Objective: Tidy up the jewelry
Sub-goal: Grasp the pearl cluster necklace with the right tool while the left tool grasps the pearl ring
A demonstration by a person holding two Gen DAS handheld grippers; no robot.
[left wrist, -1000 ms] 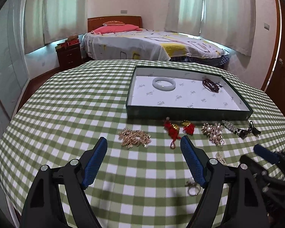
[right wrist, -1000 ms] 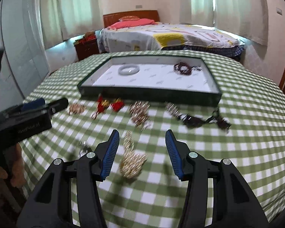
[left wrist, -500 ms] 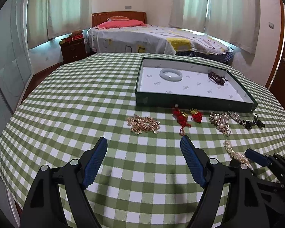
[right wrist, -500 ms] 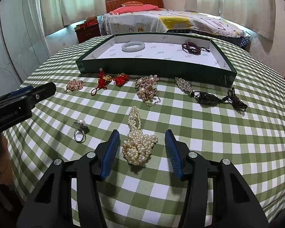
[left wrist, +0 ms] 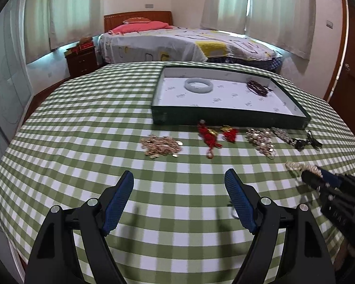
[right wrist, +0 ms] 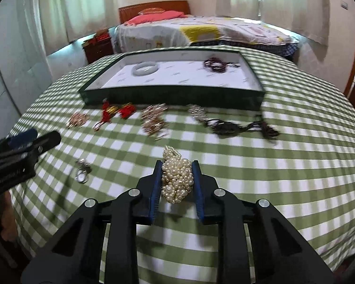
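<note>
A bunched pearl necklace [right wrist: 177, 179] lies on the green checked tablecloth. My right gripper [right wrist: 176, 163] has it between its blue pads, jaws closing and both pads against the pearls. In the left wrist view the same gripper [left wrist: 319, 179] sits at the right edge with a strand of the necklace [left wrist: 295, 165] poking out ahead. My left gripper [left wrist: 178, 172] hovers open over bare cloth, nothing between its fingers. The dark green tray [right wrist: 177, 95] holds a pale jade bangle [right wrist: 144, 68] and a dark red bead bracelet [right wrist: 216, 64].
In front of the tray lie a gold chain piece [left wrist: 161, 144], red knot charms [left wrist: 210, 137], a pearl-and-gold cluster [left wrist: 260, 139] and a black cord with a rhinestone strip [right wrist: 229, 126]. A ring [right wrist: 82, 170] lies near the left gripper [right wrist: 35, 137]. A bed stands beyond the table.
My right gripper has moved forward onto the pearl necklace and narrowed its jaws until the pads touch it. The left gripper stays open in much the same place.
</note>
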